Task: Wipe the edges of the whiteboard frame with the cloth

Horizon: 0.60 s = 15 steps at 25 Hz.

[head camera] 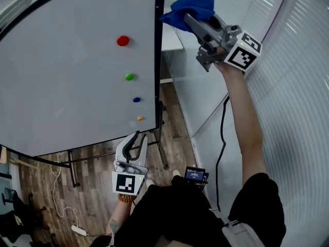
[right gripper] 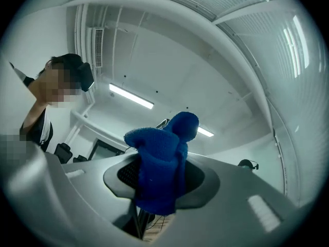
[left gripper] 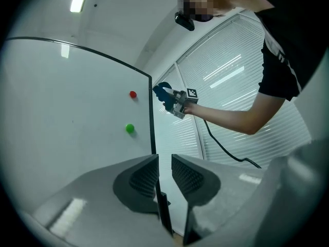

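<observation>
Two jobs seem split between the hands. In the head view, the right tongs (head camera: 189,19) are raised between 12 and 1 o'clock and pinch a crumpled blue fleecy cloth (head camera: 187,6). The cloth's loose end lies against the outer side of the thin black frame (head camera: 159,60) of the large white whiteboard (head camera: 67,71), near its upper right corner. Held high and out to the side like that, the cloth looks placed to travel along the right-hand edge. The left tongs (head camera: 138,139) hang low at 7 o'clock, just under the board's lower right corner, probably clear of the wiping path yet close enough to steady the board. Four small round magnets, the red one (head camera: 123,40) topmost, sit in a line inside the frame, out of the cloth's way. The left gripper view shows its tongs slightly spread with nothing in them. The frame's vertical edge lines up with the gap but seems to lie beyond it, and the cloth shows a little toward 12 o'clock from centre, against that edge. The right gripper view shows both ribbed pads (right gripper: 127,173) pressed onto the middle of the cloth. A fat fold stands past the tips toward 12 o'clock, which I judge leaves soft fabric, not metal, to meet the frame.
</observation>
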### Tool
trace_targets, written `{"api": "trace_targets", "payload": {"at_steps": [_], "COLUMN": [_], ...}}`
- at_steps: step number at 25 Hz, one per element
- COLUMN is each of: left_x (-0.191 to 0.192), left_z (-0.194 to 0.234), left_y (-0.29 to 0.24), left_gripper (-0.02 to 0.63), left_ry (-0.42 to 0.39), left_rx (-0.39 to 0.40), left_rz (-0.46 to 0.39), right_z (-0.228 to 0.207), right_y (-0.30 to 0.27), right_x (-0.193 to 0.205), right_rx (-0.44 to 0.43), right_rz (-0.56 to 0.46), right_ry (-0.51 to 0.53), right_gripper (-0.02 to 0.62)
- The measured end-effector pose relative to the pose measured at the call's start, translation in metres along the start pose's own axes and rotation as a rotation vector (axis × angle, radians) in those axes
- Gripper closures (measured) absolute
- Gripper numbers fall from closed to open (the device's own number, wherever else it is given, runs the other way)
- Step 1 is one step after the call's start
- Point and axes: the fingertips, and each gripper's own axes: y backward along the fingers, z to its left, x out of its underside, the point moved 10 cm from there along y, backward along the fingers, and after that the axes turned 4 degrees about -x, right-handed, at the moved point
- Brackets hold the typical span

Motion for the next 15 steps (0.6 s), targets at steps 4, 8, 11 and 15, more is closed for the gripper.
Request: {"api": "trace_targets", "payload": {"at_steps": [4,8,11,15], "left_x": [0.005,-0.001,-0.001,0.009], "left_z": [-0.018,-0.027,-0.028,-0.034], "left_y": [-0.015,-0.023,-0.026,-0.027], "left_gripper": [0.439,0.439,0.439,0.439], "left_ry": [0.007,0.005,-0.002,-0.003], "left_rx": [-0.055,-0.078,-0.108,-0.138], "left_rz": [0.006,-0.007,-0.011,-0.015], "right_z": [-0.032,-0.049,-0.054,-0.054], "right_y": [-0.016,-0.046,-0.063,-0.068], "right_x": [-0.004,-0.016,-0.023,-0.025], "right_rx": [-0.112,-0.222,-0.286,-0.331], "right_rz": [0.014,-0.006,-0.033,-0.034], "right_ry": [-0.045,-0.105,-0.133,-0.13], "right_gripper": [0.41,0.405,0.394,0.374]}}
